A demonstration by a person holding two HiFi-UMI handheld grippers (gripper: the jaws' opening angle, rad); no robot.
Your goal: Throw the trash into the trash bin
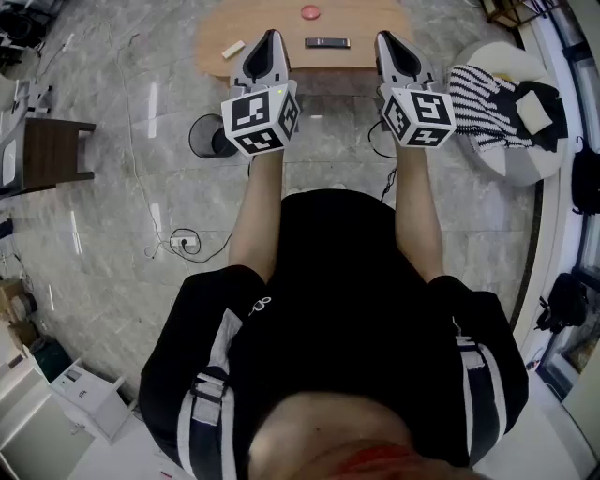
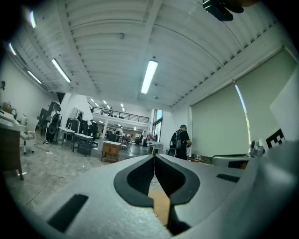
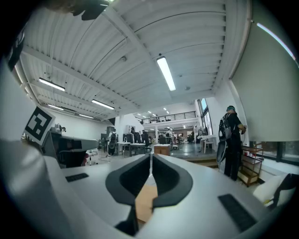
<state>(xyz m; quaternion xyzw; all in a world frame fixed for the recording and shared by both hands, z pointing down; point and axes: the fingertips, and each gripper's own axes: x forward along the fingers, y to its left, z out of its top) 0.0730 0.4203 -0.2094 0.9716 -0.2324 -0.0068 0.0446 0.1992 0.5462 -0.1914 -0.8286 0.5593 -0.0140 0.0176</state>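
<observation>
On a low wooden table (image 1: 366,52) ahead of the person lie three small things: a white scrap (image 1: 232,49) near the left end, a black bar (image 1: 326,42) in the middle, and a red disc (image 1: 309,12) at the far edge. The scrap looks like the trash, though it is too small to be sure. It lies slantwise, its long axis running from near-left to far-right.

The left gripper (image 1: 270,37) is held level with its tip just beside the scrap, which sits to its left. Its own view shows its jaws (image 2: 154,158) closed together on nothing. The right gripper (image 1: 388,39) points level over the table's right half, well apart from the scrap, with its jaws (image 3: 150,158) also closed and empty. The left is plainly the nearer one and would need to open and swing left.

Below the table's left end a round dark thing (image 1: 202,136) stands on the floor. It may be the bin, but I cannot tell.

The floor (image 1: 131,187) is pale polished marble, with a cable (image 1: 178,244) trailing across it. The gripper views show a large, bright hall with desks far off.
</observation>
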